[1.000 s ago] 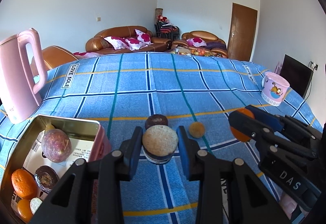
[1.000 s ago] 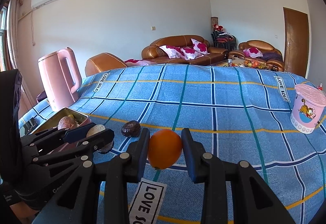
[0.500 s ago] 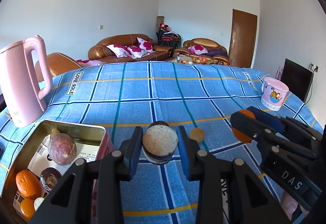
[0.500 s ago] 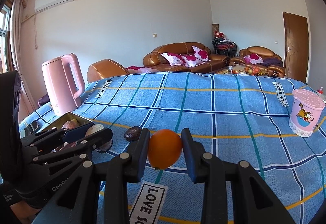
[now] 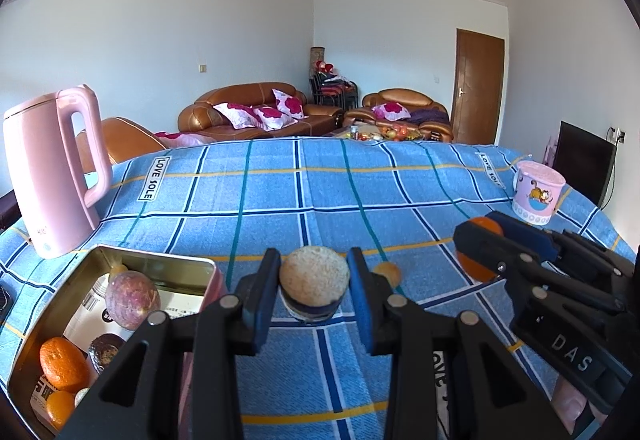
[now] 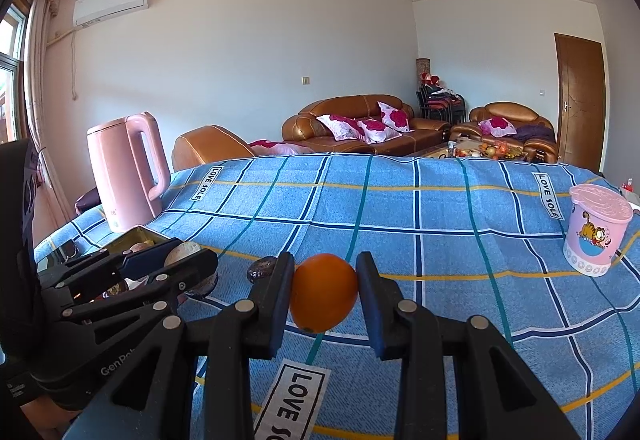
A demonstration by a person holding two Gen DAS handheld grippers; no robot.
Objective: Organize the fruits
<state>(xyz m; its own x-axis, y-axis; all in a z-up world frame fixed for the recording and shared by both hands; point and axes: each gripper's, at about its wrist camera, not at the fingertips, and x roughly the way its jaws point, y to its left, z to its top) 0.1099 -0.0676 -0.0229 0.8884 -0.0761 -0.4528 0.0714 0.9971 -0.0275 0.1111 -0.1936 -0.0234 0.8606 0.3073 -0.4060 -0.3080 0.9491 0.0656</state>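
My left gripper (image 5: 314, 294) is shut on a round fruit (image 5: 314, 280) with a pale rough top and a dark rind, held just above the blue checked cloth. To its left an open metal tin (image 5: 160, 260) holds a purple passion fruit (image 5: 132, 298), oranges (image 5: 64, 364) and a dark fruit (image 5: 106, 348). My right gripper (image 6: 324, 294) is shut on an orange (image 6: 324, 292). In the right wrist view my left gripper (image 6: 194, 255) shows at the left, beside the tin (image 6: 138, 231). A small orange fruit (image 5: 387, 272) and a dark fruit (image 6: 262, 267) lie loose on the cloth.
A tall pink kettle (image 5: 56, 171) stands behind the tin at the table's left edge. A pink cartoon cup (image 6: 598, 228) sits at the far right. Blue cloth (image 5: 320, 191) stretches open behind the fruits. Sofas and a door are beyond.
Both views have tipped upward, so the table sits lower in the picture. The dark fruit behind my left gripper's fruit is now hidden by it. Both grips are unchanged.
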